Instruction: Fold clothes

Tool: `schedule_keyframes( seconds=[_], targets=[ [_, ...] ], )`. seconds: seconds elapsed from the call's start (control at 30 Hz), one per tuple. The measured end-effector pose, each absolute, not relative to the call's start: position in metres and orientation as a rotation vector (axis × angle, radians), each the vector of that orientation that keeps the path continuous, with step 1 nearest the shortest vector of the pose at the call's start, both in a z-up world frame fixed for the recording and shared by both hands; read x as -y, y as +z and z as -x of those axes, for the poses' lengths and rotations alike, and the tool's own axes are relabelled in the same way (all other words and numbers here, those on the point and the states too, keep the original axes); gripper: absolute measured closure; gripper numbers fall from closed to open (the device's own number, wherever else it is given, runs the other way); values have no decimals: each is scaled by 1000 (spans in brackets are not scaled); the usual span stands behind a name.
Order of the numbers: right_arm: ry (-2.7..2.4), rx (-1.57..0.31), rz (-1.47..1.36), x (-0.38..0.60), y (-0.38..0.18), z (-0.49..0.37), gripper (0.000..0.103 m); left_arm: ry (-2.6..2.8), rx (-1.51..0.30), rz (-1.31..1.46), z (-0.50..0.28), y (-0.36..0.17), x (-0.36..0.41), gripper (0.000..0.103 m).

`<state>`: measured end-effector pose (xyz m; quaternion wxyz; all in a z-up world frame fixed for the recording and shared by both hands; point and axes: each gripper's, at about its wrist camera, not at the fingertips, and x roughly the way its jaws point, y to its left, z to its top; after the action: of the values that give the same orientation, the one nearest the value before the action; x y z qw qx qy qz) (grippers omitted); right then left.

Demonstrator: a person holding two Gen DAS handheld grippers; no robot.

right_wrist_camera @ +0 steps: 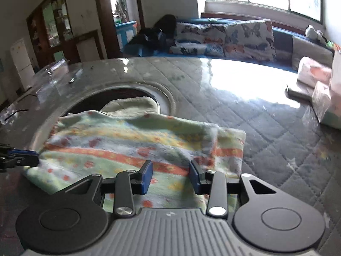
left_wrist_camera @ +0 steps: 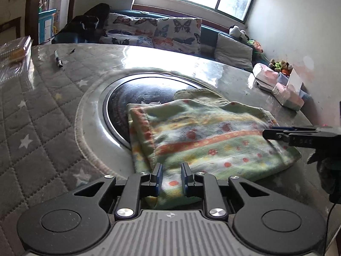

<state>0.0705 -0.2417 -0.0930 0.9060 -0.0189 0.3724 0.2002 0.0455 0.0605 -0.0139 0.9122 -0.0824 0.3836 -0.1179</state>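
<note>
One garment is present: a fleecy, striped and dotted cloth item, green with orange bands, lying folded over itself at the centre of the left wrist view and across the lower middle of the right wrist view. It rests on the table, partly over the dark round inset in the tabletop. A plain pale layer of the same garment shows at its far edge.

The left gripper sits at the bottom centre of its own view, at the near edge of the cloth. Its jaws stand apart with a narrow gap; fabric shows between them, but they are not clamped on it. The right gripper is at the bottom centre of its view, jaws spread wider, over the cloth and holding nothing. Each gripper also appears at the side edge of the other's view, at an edge of the garment.

Handling judgement: the garment looks soft, limp and light, with a napped surface that should grip well and not slide. It will sag and drape when lifted, so a single hold would likely let the fold fall open. The sound places to take hold appear to be the two near corners or the thick hemmed edge at centre left of the left wrist view, one gripper to each.

Count: one garment, two grippers, one dark marker pen at upper left, one clear plastic container at the left edge. Packets at the right edge number at least two; the exact figure cannot be told.
</note>
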Motion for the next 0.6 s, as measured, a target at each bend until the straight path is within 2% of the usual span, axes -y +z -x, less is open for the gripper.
schedule_keyframes(
  seconds=[0.27,0.6],
  targets=[
    [404,-728,60,233,-79,-93,65,-236,-774,169,-63,-3,-57,82],
    [344,-759,37,233,-92,-121,65,-189,-779,179,-112,-3,-59,82]
  ],
)
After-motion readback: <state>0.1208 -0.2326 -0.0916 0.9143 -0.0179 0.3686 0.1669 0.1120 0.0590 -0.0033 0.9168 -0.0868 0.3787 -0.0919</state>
